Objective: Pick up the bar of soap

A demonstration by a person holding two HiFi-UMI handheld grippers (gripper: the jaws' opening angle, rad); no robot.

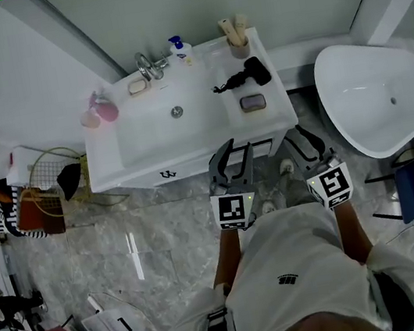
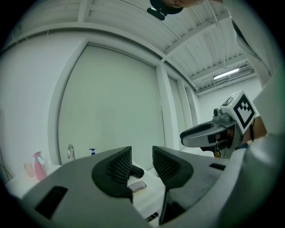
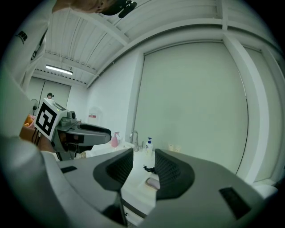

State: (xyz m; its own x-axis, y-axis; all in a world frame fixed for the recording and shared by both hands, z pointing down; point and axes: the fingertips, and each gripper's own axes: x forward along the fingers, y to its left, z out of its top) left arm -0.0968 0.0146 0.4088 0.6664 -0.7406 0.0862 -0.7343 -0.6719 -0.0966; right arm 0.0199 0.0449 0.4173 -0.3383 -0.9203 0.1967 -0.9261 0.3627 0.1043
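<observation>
A mauve bar of soap (image 1: 253,102) lies in a dark dish on the right side of the white vanity top (image 1: 277,113). It shows low between the jaws in the left gripper view (image 2: 137,185) and the right gripper view (image 3: 153,182). My left gripper (image 1: 234,154) (image 2: 141,162) hovers in front of the vanity's front edge, open and empty. To its right, my right gripper (image 1: 298,143) (image 3: 143,165) is also open and empty. Both are short of the soap. A second, beige bar (image 1: 137,87) sits in a dish left of the faucet (image 1: 148,66).
A black hair dryer (image 1: 243,77) lies just behind the mauve soap. Also on the vanity are a cup of brushes (image 1: 237,36), a blue-topped pump bottle (image 1: 179,47) and a pink spray bottle (image 1: 104,107). A white bathtub (image 1: 381,94) stands at right; a wire basket (image 1: 50,176) at left.
</observation>
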